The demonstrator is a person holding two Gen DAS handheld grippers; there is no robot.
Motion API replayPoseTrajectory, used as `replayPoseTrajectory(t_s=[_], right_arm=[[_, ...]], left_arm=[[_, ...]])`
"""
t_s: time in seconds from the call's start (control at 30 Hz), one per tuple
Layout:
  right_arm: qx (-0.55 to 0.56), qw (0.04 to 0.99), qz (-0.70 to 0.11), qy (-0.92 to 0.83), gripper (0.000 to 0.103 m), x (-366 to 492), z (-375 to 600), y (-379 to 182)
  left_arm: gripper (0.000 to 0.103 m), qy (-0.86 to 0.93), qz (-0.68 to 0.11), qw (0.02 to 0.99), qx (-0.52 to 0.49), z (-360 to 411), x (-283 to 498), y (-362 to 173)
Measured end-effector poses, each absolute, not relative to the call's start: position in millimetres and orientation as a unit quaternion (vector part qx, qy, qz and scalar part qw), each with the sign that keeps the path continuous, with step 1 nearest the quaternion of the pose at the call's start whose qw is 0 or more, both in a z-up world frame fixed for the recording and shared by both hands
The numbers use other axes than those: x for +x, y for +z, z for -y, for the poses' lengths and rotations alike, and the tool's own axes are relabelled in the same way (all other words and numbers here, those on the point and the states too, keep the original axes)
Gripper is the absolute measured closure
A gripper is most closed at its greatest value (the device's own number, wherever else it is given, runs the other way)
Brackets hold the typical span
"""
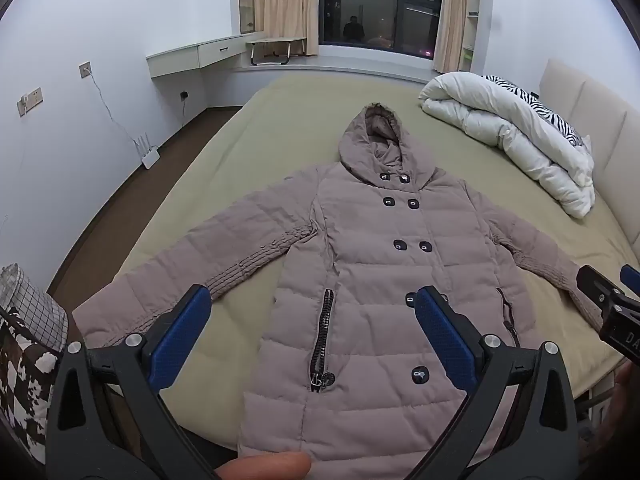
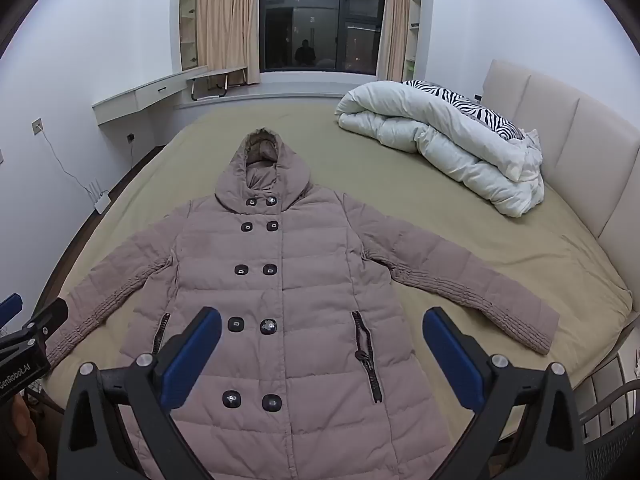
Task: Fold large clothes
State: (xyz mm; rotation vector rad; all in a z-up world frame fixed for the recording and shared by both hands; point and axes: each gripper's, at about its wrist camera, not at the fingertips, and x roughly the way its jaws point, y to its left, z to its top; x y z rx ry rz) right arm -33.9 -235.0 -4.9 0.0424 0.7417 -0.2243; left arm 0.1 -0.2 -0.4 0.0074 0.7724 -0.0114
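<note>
**Coat laid flat, both tongs wide and empty**

The coat lies face up in the middle of the frame in both views, hood toward the window, sleeves spread out to either side, buttons done up. The left gripper hangs above the lower front with its jaws spread as wide as they go and nothing between them; the right gripper is the same, empty and apart from the cloth.

No fold has begun, so the likely first step is a sleeve. To do it well, take each sleeve near the cuff: the left sleeve at lower left of the left view, the right sleeve at mid right of the right view. Pinch through the whole padded layer, lift a little, and lay it straight across the chest so the quilting does not bunch. The filling is springy and may creep open again.

The coat rests on a bed with an olive sheet. A white duvet is heaped at upper right beside the padded headboard. A dark window with curtains fills the top, and a wall desk sits upper left.
</note>
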Motion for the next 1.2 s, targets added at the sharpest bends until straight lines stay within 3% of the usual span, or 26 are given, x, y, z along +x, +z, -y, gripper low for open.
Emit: replayPoseTrajectory(t_s=[1.2], right_arm=[[0.023,0.924,-0.365,-0.107,0.0,-34.1,232.7,-11.7]], left_arm=[[0.0,-0.01,-0.381,0.924,-0.012,-8.2,0.6,-5.3]])
